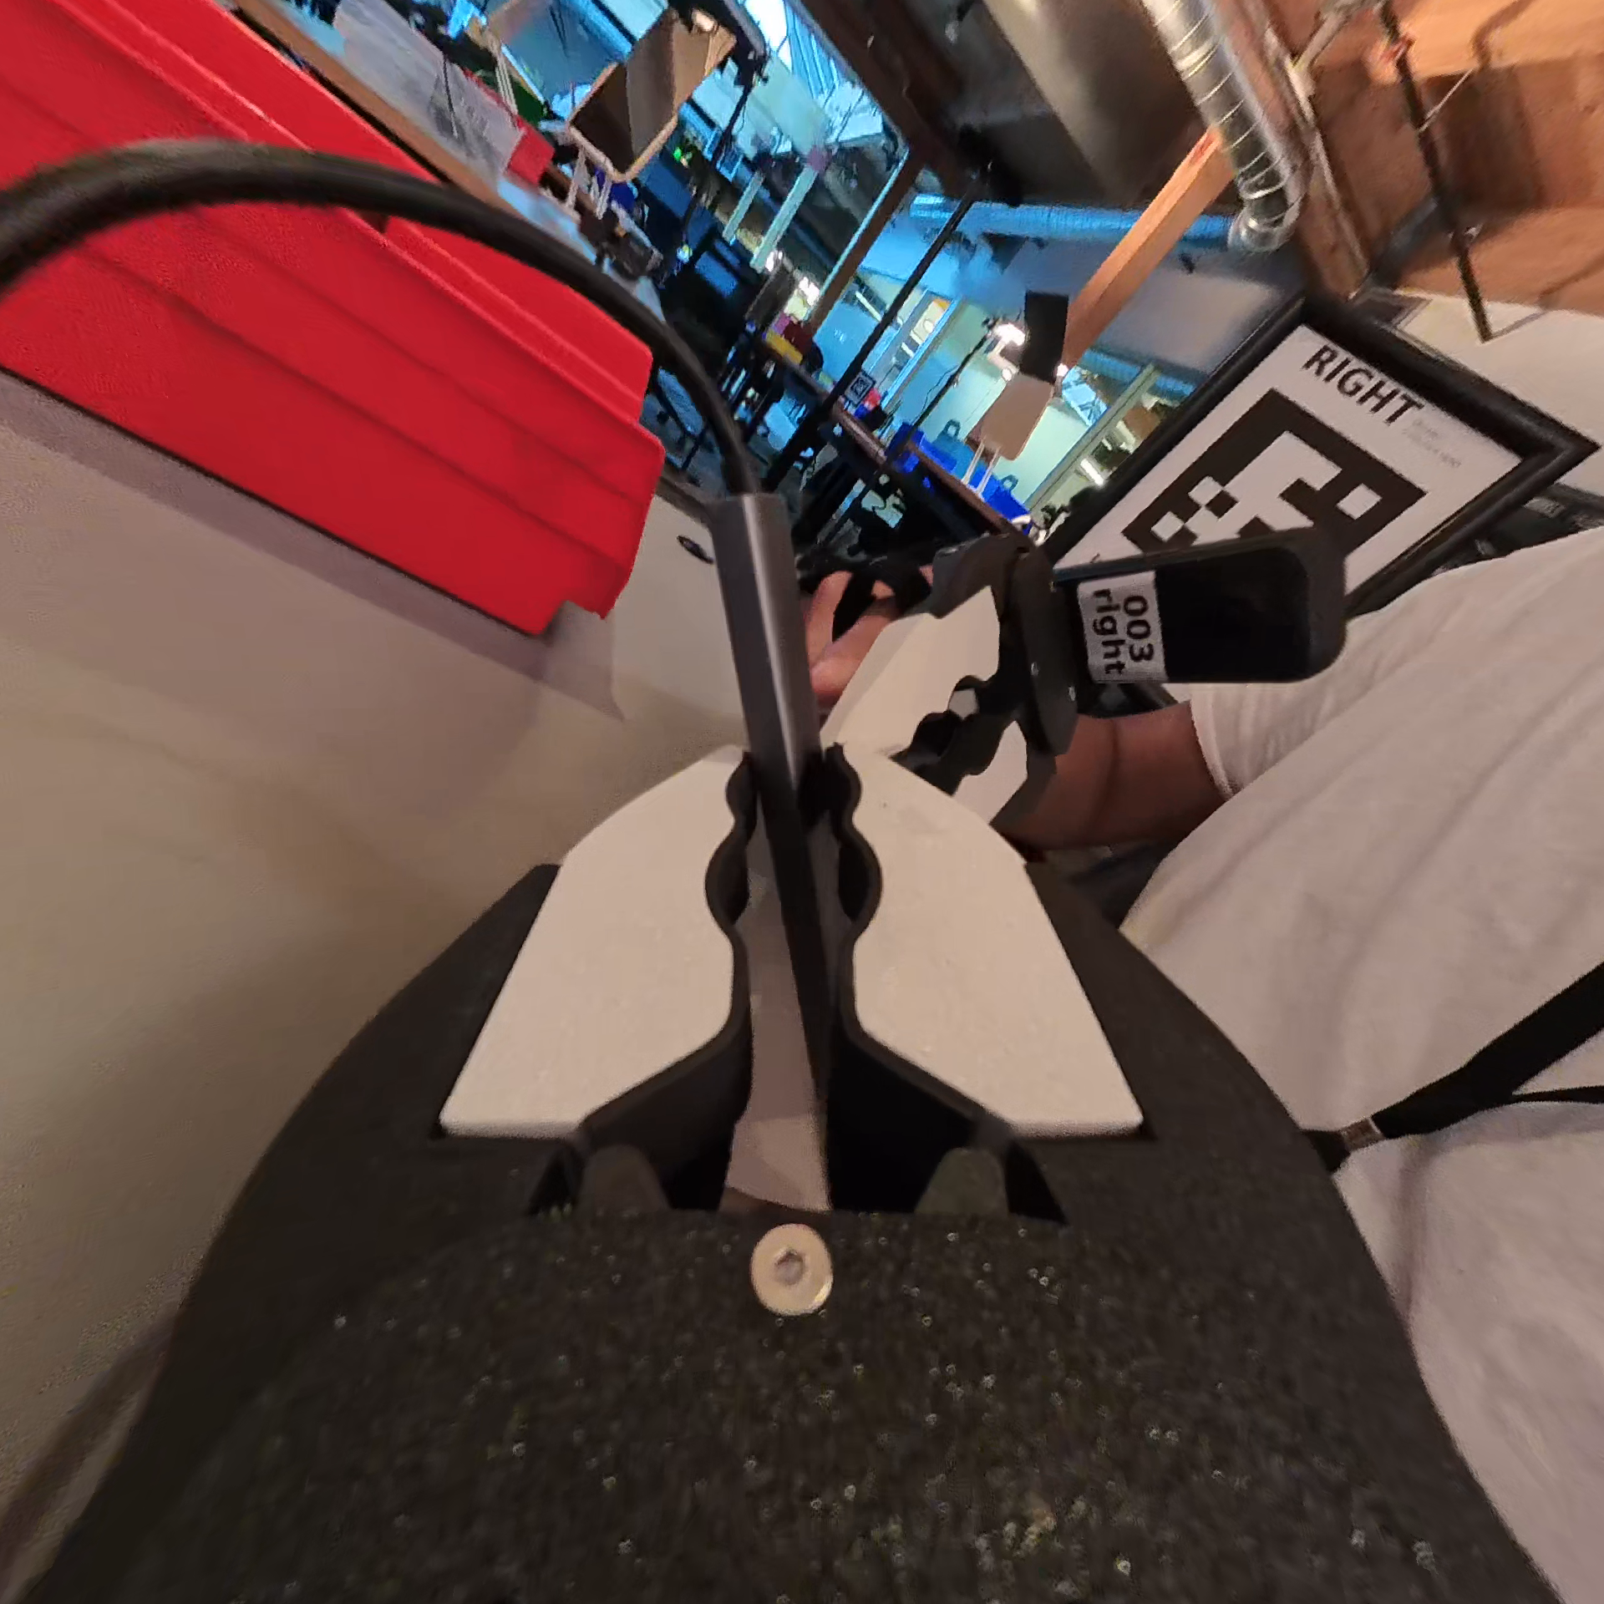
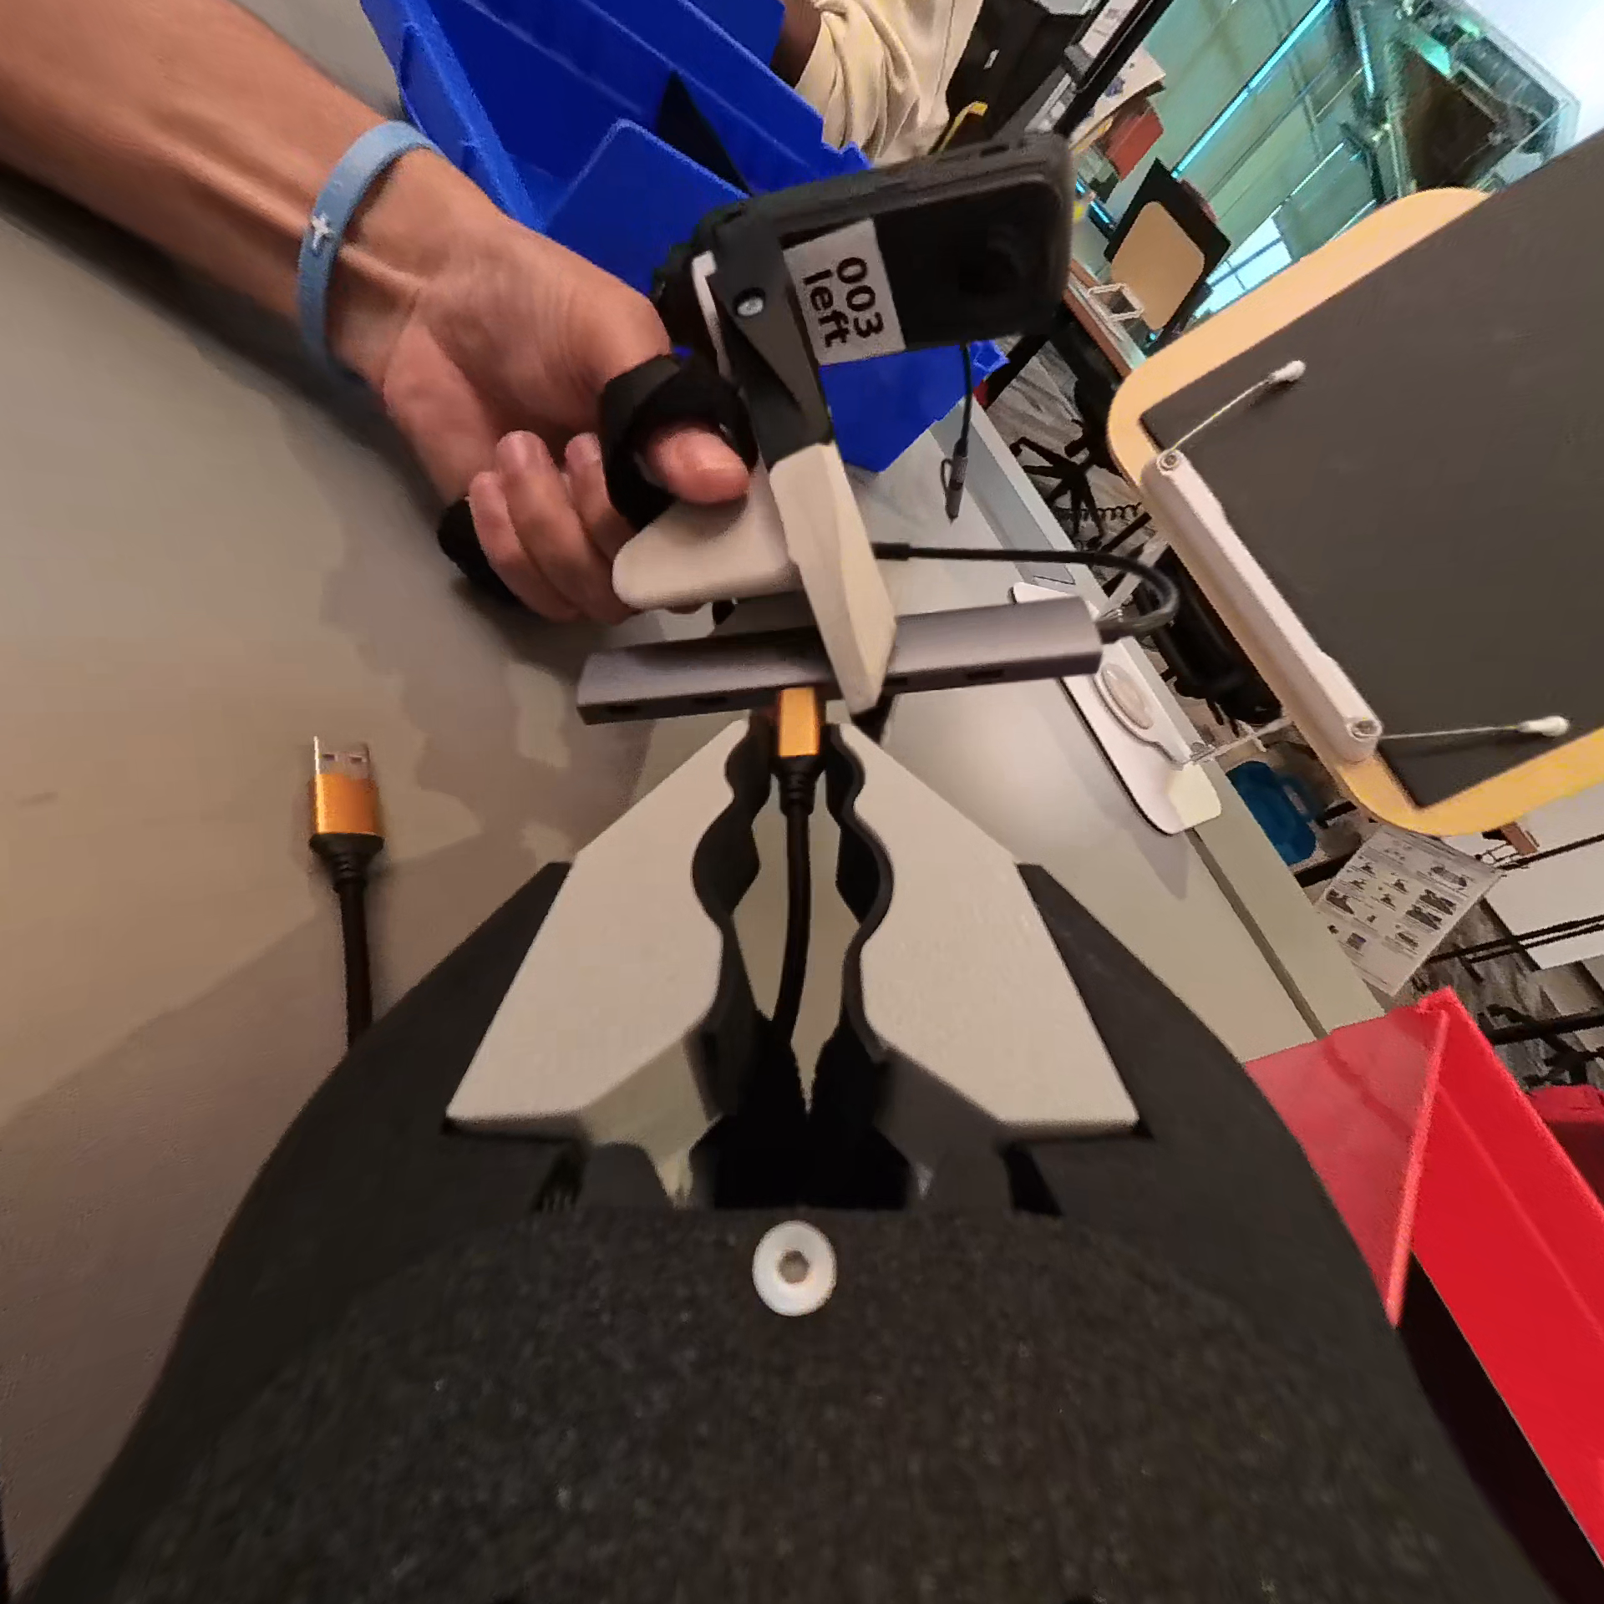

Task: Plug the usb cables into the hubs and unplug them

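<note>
Between left tool, grey hub, labelled camera

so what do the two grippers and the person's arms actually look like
Both the left gripper and the right gripper have speckled black bodies, pale grey wedge fingers with wavy black inner pads, and a black camera block bearing a white label. Black finger loops, a light blue wristband, and a white short sleeve.

We see the hub lying crosswise ahead of the plug, a loose plug on the table to their left
</note>
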Demonstrator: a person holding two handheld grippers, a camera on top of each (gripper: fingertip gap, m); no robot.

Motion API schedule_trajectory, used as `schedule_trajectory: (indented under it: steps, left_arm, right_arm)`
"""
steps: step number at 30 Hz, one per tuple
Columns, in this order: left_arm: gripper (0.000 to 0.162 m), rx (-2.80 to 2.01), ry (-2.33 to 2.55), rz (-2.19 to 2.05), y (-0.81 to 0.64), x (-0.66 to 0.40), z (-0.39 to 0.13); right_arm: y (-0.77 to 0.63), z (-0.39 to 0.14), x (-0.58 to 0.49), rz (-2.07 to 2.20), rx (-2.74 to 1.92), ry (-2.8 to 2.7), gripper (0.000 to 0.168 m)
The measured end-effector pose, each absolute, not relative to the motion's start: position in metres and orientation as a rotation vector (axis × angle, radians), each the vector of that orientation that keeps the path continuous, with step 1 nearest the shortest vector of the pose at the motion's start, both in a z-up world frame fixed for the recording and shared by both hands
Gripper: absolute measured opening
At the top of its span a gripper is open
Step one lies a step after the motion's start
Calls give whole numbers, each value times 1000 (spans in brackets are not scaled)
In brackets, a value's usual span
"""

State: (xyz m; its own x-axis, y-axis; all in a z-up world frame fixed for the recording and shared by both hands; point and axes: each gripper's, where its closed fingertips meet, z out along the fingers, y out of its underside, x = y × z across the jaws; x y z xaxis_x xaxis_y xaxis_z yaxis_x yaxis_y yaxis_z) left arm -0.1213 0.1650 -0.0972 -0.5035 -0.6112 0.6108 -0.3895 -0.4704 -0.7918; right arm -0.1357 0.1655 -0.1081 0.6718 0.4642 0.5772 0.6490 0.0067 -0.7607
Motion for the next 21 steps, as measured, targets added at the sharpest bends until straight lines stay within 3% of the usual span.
schedule_trajectory:
  steps: [21]
  left_arm:
    - [12, -1374, 1741, -2103, 151, -138, -102]
  right_arm:
    - [155, -101, -127, 40, -1618, -870, 10]
